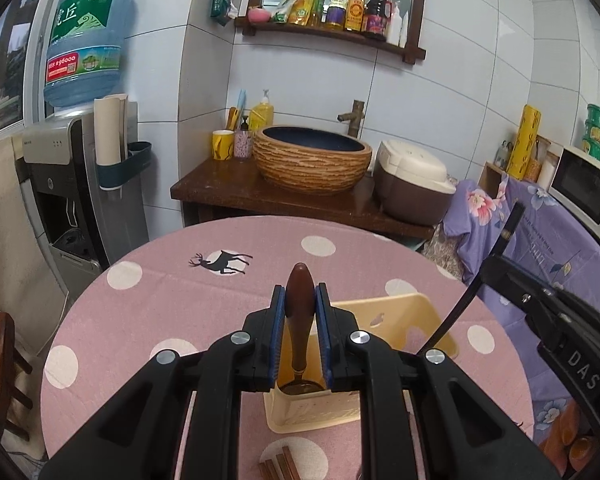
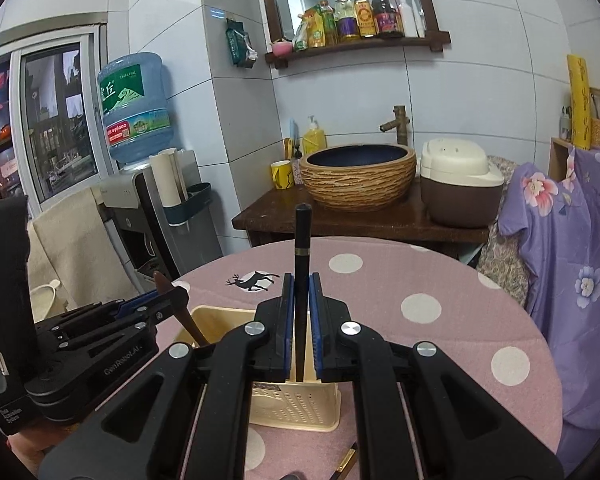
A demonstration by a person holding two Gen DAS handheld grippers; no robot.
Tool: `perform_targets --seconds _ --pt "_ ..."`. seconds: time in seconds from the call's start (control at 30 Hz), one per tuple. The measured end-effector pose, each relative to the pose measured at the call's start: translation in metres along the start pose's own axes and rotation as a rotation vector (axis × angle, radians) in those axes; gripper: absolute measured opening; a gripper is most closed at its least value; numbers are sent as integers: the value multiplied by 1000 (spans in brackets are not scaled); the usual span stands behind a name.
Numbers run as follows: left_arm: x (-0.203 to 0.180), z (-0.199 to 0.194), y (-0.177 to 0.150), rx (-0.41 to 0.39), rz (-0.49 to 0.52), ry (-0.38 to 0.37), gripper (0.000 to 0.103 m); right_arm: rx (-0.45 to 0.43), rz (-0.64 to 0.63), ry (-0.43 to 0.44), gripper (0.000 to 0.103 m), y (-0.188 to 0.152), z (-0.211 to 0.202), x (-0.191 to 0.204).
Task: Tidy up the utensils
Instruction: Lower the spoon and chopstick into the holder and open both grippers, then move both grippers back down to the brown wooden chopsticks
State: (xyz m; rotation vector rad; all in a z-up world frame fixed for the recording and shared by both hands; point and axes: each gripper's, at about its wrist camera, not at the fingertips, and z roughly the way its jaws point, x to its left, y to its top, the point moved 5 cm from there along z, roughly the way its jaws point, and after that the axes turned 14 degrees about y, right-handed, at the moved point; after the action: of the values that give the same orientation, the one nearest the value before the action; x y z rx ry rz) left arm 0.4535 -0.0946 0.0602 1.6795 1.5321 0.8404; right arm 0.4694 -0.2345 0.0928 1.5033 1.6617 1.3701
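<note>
On the pink dotted surface sat my cream utensil basket. Above it, my left hand-held gripper clamped a wooden-handled spoon; my right hand-held gripper clamped a black chopstick.

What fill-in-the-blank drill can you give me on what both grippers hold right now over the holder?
1. The left gripper is shut on a spoon with a ____ wooden handle.
2. The right gripper clamps a thin ____ utensil.
3. Both utensils reach down into the cream ____.
4. The tablecloth is ____ with white dots.

Missing words: brown; black; holder; pink
</note>
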Motion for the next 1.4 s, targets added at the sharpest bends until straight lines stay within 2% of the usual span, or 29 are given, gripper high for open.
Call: perform_targets --seconds 0.1,0.27,0.5,0.53,0.6,0.63,0.67,0.73,0.83,0.97,1.07,1.2,1.4 --pt "-4 7 -8 20 20 7 16 4 -7 11 8 -2 0 3" --pt "1 21 -19 74 -3 -4 16 2 -17 -1 8 -3 0 4" --pt "3 15 -21 56 -15 -8 18 14 -7 -11 8 -6 4 0" --pt "2 13 -21 51 -12 -12 21 13 -4 -11 9 -6 4 -1" --pt "3 8 -22 41 -11 -17 32 14 -2 -13 11 -7 3 -2" --pt "4 3 -22 26 -14 -13 45 11 -3 -15 16 -8 2 -2" --pt "6 -2 -21 9 -19 -12 56 6 -5 -17 29 -8 0 -3" --pt "11 -12 -22 -22 -26 -4 64 -12 -7 -17 49 -10 -7 -3" --pt "19 -24 -28 -39 -32 8 76 -27 -12 -28 52 -15 -19 -2" --pt "37 -39 -44 -50 -53 43 91 -18 -8 -36 62 -29 -38 -1" --pt "46 -49 -60 -44 -29 72 95 14 -22 -50 67 -47 -50 1" --pt "55 -55 -84 -16 1 96 98 86 -5 -47 67 -77 -59 0" --pt "70 -53 -125 55 -38 137 98 174 9 -77 67 -125 -60 -2"
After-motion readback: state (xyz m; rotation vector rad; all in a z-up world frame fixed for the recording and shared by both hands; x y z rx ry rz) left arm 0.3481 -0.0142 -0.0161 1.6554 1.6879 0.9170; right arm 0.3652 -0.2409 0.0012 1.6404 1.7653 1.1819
